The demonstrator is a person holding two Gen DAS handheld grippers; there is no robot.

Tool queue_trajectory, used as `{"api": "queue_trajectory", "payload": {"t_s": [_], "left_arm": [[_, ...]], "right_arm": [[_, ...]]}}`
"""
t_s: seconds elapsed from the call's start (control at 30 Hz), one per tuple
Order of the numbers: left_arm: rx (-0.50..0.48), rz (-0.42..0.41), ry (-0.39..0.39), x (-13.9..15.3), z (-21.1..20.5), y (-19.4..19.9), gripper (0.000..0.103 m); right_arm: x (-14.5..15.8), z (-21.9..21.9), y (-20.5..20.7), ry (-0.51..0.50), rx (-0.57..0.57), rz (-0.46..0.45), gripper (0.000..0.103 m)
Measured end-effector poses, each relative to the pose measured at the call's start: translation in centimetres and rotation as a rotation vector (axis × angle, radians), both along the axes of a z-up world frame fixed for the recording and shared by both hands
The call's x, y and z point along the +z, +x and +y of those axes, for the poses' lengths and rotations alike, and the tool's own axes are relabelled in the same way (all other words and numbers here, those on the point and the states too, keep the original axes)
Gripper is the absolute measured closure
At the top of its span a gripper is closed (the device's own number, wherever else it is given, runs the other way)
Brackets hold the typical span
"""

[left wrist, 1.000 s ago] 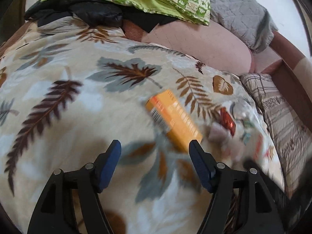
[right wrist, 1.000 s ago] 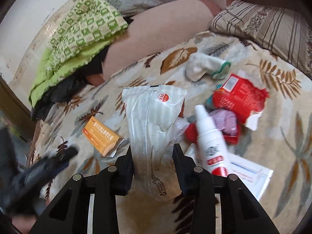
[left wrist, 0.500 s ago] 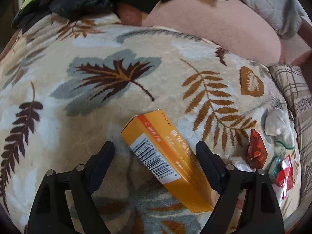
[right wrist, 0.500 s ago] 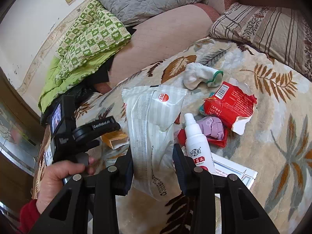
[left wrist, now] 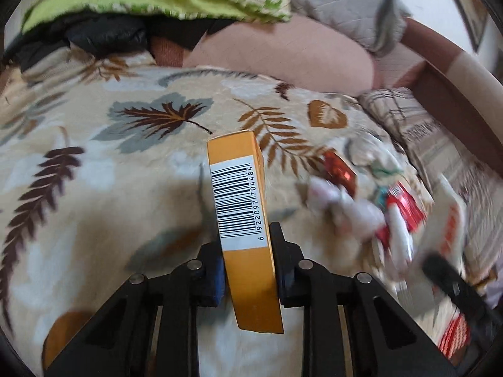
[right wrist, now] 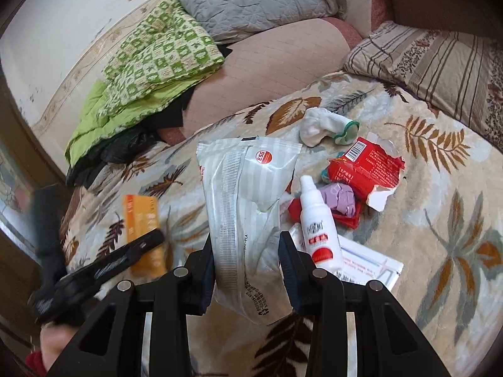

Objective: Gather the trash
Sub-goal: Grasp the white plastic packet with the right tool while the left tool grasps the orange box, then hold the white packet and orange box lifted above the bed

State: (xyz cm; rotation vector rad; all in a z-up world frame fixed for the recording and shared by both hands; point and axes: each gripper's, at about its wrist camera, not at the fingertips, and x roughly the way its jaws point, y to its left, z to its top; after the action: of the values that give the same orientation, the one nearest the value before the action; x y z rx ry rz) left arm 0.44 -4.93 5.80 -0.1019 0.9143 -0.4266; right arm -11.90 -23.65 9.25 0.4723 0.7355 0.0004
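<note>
Both tongs are gripping trash: the left gripper (left wrist: pixel 246 264) is clamping the orange box (left wrist: pixel 242 207), its long axis pointing straight ahead, while the right gripper (right wrist: pixel 246 267) is pinching the clear bag (right wrist: pixel 245 207). Remaining litter, the spray bottle (right wrist: pixel 317 223) and red wrapper (right wrist: pixel 364 169), is lying just right of the right tongs, nearer that hand.
</note>
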Motion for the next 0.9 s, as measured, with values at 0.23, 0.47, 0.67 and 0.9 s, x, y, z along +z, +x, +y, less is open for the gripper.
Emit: {"api": "queue_trajectory", "payload": {"t_s": [0.23,0.47,0.67,0.9], "left_arm": [[-0.019,-0.111,0.033,1.8,2.5,-8.5,0.080],[-0.038,-0.206,0.065,2.0,3.1,-14.2,0.080],[-0.066,-0.240,0.095,1.2,2.4,-15.4,0.080],[-0.082,-0.240,0.099,0.7,2.2,-15.2,0.079]], "right_arm": [[0.7,0.9,-4.2,-0.063,0.025,-0.029,0.063],[-0.5,1.3,-9.2,-0.069,0.030,-0.002,0.063],[-0.8,1.3,-10.8,-0.095,0.004,0.005,0.063],[-1.5,0.8,-10.1,-0.074,-0.015,0.027,0.063]]}}
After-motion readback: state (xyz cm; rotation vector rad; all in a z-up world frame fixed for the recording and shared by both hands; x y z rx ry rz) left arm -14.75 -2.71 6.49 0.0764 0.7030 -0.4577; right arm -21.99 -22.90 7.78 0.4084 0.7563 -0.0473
